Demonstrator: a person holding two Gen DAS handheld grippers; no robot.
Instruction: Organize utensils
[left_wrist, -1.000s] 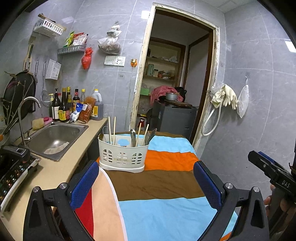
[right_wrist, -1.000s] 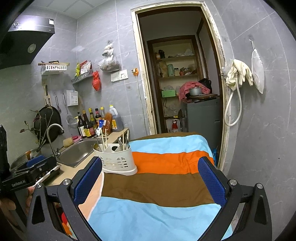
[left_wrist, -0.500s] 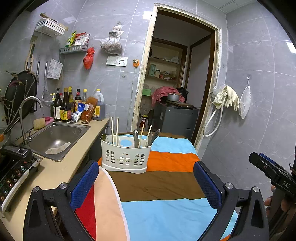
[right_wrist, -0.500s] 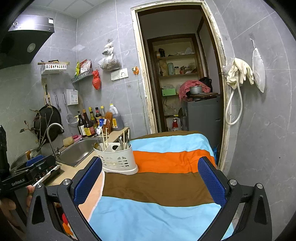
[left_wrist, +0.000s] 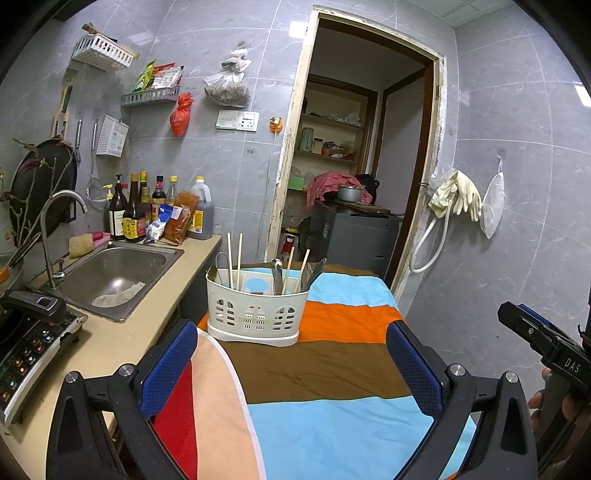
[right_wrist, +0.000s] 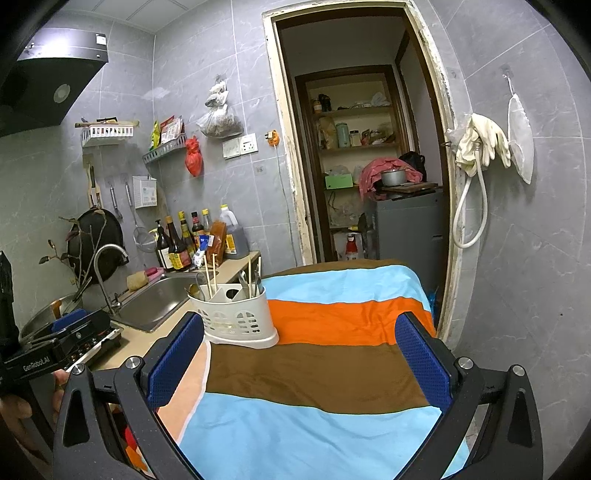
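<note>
Even indoor light, sharp focus, strong fisheye bending, dark corners.

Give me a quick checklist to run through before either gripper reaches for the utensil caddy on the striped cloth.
1. Left gripper open and empty: ok.
2. Right gripper open and empty: ok.
3. White utensil caddy upright on the striped cloth: ok.
4. Path from either gripper to the caddy free of objects: ok, only bare cloth lies between.
5. Chopsticks and metal utensils stand inside the caddy: ok; whether each sits in its proper compartment: cannot tell.
6. Loose utensils left on the cloth to be put away: cannot tell; none show in either view, but the fingers hide the near corners.
</note>
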